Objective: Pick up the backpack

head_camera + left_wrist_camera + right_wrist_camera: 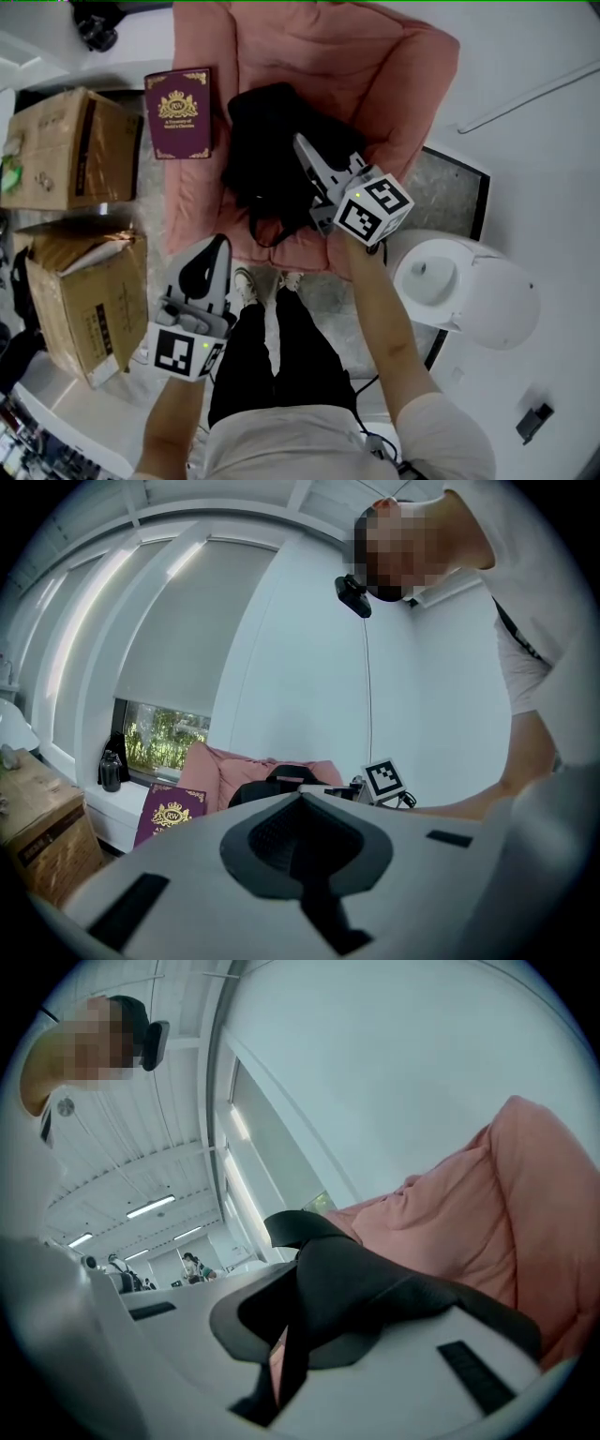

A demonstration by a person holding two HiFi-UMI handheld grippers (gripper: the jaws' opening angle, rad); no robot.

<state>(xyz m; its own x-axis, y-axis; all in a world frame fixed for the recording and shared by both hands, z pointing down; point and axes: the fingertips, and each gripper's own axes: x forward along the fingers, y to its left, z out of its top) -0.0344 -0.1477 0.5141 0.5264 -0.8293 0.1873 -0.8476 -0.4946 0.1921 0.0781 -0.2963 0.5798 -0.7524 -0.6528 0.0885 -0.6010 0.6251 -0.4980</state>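
There are two brown cardboard boxes (66,150) (89,305), one black fabric backpack (267,141), one maroon book (178,112) and one pink padded armchair (394,75).

- Maroon book (178,112): gold crest on the cover. In the left gripper view the crest on this book (170,814) reads "RW". Two lines of gold lettering below appear to read "A Treasury of World's Classics".
- Lower cardboard box (84,300): dark print on its side, too small to read.
- Upper cardboard box (66,150): a dark band, no legible print.
- Right hand-held gripper (300,142), marker cube (373,208): black-and-white square code patterns, no letters.
- Left hand-held gripper (217,246), marker cube (183,352): the same kind of pattern.
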